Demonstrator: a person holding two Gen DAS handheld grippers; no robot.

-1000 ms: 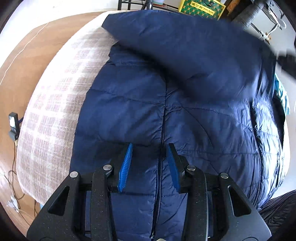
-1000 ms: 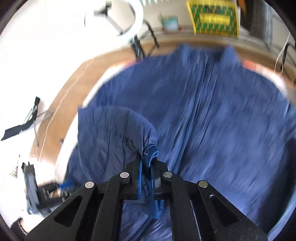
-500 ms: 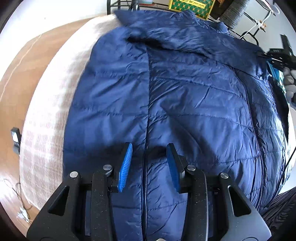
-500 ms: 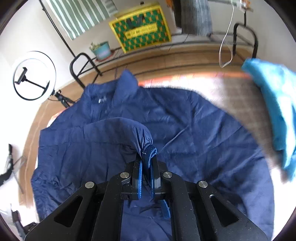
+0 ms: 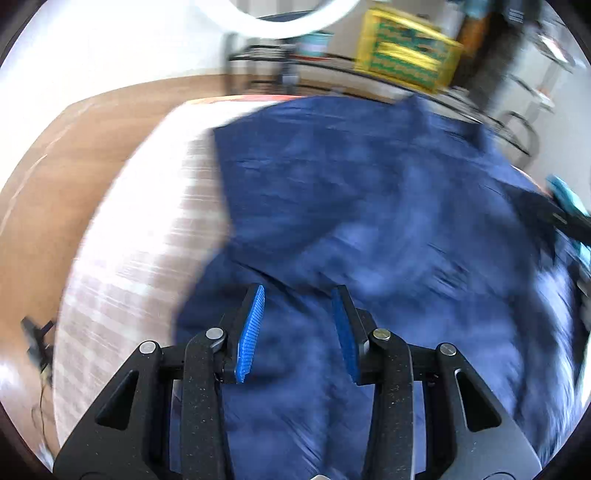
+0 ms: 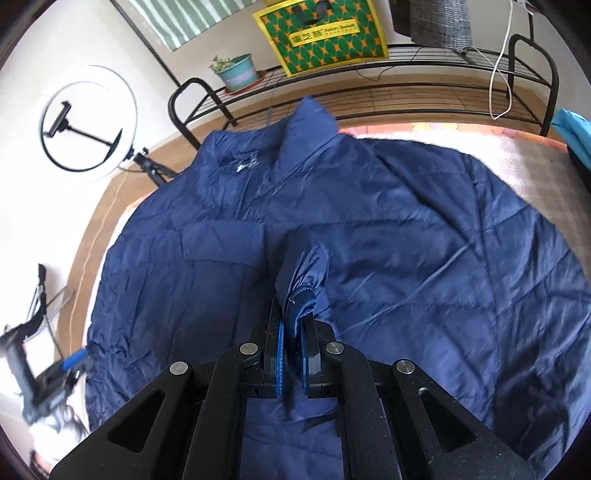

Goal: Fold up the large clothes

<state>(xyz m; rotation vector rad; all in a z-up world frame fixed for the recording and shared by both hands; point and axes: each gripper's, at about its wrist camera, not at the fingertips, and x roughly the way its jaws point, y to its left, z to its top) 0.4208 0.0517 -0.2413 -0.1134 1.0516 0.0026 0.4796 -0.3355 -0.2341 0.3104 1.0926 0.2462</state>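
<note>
A navy quilted puffer jacket (image 6: 406, 236) lies spread on a pale checked bed (image 6: 528, 166), collar toward the far rack. My right gripper (image 6: 291, 325) is shut on the ribbed sleeve cuff (image 6: 301, 299), and the sleeve lies folded across the jacket's front. In the left wrist view the picture is blurred; the jacket (image 5: 369, 221) fills the middle. My left gripper (image 5: 297, 317) hangs open above its lower left part, with nothing between the blue pads (image 5: 251, 332).
A black metal rack (image 6: 369, 79) stands beyond the bed with a potted plant (image 6: 236, 72) and a yellow-green bag (image 6: 325, 31). A ring light (image 6: 88, 118) stands at the left on the wooden floor. A turquoise cloth (image 6: 572, 129) lies at the bed's right edge.
The right gripper has carried the sleeve cuff lower, over the jacket's front. The left gripper has swung sideways over the jacket, still open; its view is now blurred.
</note>
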